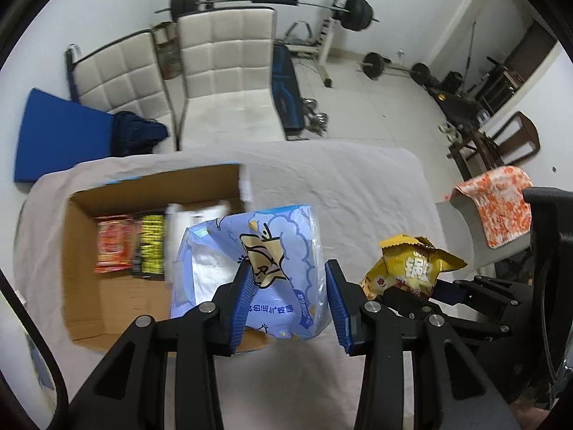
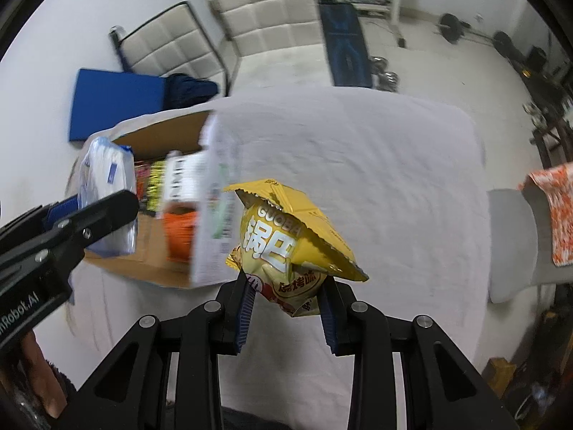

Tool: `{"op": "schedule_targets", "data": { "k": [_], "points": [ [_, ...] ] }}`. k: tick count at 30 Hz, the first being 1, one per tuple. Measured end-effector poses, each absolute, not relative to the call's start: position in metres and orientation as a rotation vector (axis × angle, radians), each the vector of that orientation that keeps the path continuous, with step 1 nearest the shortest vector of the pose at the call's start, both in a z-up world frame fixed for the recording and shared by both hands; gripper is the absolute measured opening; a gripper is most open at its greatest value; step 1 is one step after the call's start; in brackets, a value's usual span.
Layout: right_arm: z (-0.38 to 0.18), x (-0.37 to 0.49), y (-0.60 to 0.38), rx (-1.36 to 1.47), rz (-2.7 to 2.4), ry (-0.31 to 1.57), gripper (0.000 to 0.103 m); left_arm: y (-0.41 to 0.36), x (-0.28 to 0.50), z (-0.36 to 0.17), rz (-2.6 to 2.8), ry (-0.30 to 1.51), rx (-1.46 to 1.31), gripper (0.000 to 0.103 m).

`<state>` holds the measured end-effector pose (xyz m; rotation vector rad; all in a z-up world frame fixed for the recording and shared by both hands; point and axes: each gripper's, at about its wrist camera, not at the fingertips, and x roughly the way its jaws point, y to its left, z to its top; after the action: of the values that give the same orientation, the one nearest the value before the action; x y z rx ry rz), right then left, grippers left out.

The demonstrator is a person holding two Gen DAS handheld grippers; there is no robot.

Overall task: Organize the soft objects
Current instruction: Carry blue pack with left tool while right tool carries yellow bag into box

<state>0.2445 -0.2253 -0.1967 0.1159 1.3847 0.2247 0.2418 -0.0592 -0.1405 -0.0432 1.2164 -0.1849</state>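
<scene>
My left gripper (image 1: pixel 288 268) is shut on a light blue tissue pack (image 1: pixel 272 251) and holds it above the near right corner of an open cardboard box (image 1: pixel 86 286). The pack also shows in the right wrist view (image 2: pixel 107 186), with the left gripper (image 2: pixel 82 215) on it. My right gripper (image 2: pixel 286 286) is shut on a yellow snack bag (image 2: pixel 286 240), held above the table just right of the box (image 2: pixel 164 136). The bag (image 1: pixel 412 268) also shows in the left wrist view. Inside the box lie red and yellow-black packets (image 1: pixel 129 243) and a white pack (image 1: pixel 182 222).
A white cloth covers the table (image 1: pixel 358 186). Two white padded chairs (image 1: pixel 222 68) stand behind it, with a blue mat (image 1: pixel 61 136) at the left. An orange patterned towel (image 1: pixel 501 204) hangs on a grey seat at the right. Weights and a barbell rack (image 1: pixel 343 10) stand beyond.
</scene>
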Motion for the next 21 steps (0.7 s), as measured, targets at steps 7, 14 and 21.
{"op": "schedule_targets", "data": {
  "k": [7, 14, 21],
  "points": [
    [-0.194, 0.248, -0.134, 0.081, 0.339, 1.382, 0.034, 0.026, 0.234, -0.138, -0.084, 1.221, -0.047, 0.037],
    [-0.214, 0.251, -0.049, 0.061, 0.441, 1.415, 0.034, 0.094, 0.231, -0.166, -0.017, 1.288, -0.066, 0.037],
    [-0.259, 0.259, 0.009, 0.043, 0.479, 1.461, 0.035, 0.133, 0.237, -0.219, -0.016, 1.411, -0.103, 0.037]
  ]
}}
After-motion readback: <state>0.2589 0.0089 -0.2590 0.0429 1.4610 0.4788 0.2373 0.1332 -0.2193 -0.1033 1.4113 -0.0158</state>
